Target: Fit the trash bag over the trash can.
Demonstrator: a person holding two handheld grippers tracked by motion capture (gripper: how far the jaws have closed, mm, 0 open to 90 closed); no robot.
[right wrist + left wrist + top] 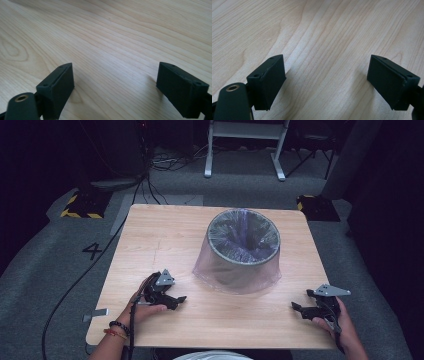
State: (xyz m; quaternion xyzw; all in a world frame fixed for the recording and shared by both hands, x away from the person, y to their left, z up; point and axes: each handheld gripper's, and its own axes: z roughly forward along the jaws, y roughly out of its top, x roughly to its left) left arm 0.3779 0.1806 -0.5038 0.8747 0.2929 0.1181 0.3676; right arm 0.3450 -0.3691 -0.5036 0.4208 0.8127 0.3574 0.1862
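Between and beyond my two hand-held grippers stands the round grey bin (243, 251), draped in clear plastic bag. My left hand-held gripper (175, 301) and right hand-held gripper (299, 308) rest released on the pale wooden tabletop (165, 240), jaws spread and empty, probably parked either side ready to reach for it.

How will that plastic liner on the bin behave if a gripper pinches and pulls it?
The plastic liner is thin and see-through, with its skirt pooled in wrinkles on the table, so it is probably floppy and very light. Its sheen suggests it may slip between the jaws. It drapes loosely over the bin, so a pull would likely drag film before the bin moves.
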